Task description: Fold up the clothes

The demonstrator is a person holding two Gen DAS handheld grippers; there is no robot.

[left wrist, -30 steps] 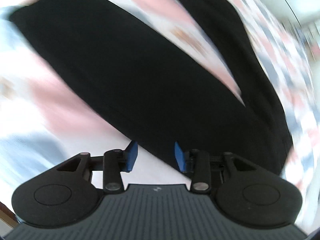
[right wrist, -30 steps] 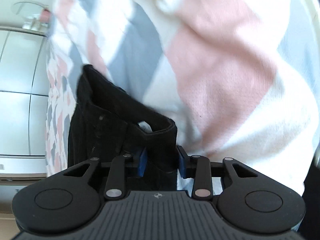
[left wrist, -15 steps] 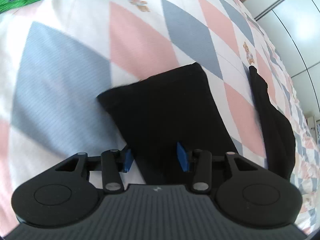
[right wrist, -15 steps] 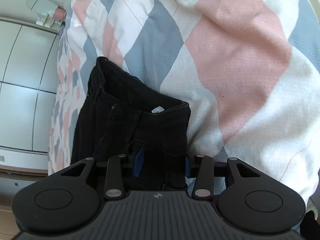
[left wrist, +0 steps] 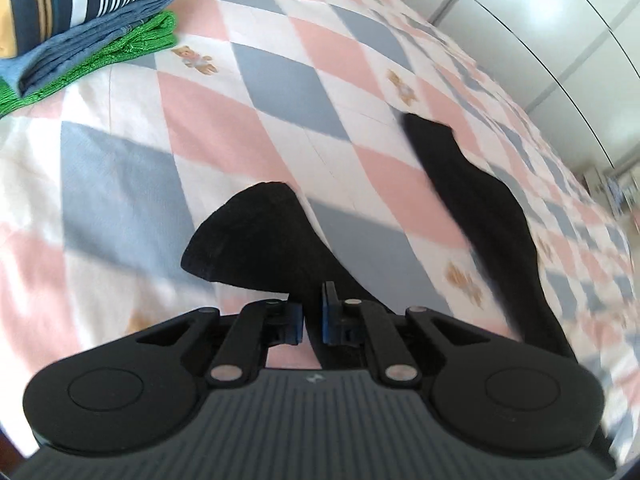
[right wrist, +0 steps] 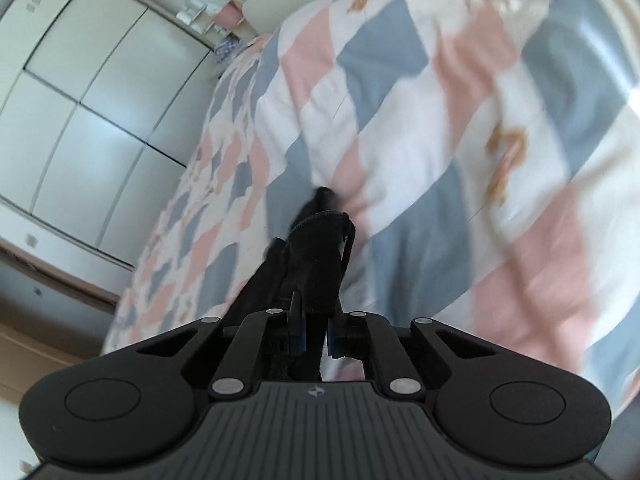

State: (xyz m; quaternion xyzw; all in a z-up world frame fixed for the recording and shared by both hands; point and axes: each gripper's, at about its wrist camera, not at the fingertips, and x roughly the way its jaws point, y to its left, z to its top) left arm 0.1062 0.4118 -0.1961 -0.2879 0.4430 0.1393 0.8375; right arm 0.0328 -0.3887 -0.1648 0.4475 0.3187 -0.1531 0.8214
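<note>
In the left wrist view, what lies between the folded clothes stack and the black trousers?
Only bare quilt, with a teddy bear print, separates the folded clothes stack from the black trousers, as the left wrist view shows.

Your left gripper point(left wrist: 312, 320) has its blue fingers point(left wrist: 330, 314) drawn nearly together, pinching a fold of the black trousers point(left wrist: 260, 236) between them, and its body sits level across the bottom of the left wrist view. Your right gripper point(right wrist: 314, 334) is likewise clamped, its fingers point(right wrist: 298, 330) close together on a bunched part of the same trousers, which rise up from between them. Both linkages are folded inward. No hand or sleeve of yours shows in either view.
</note>
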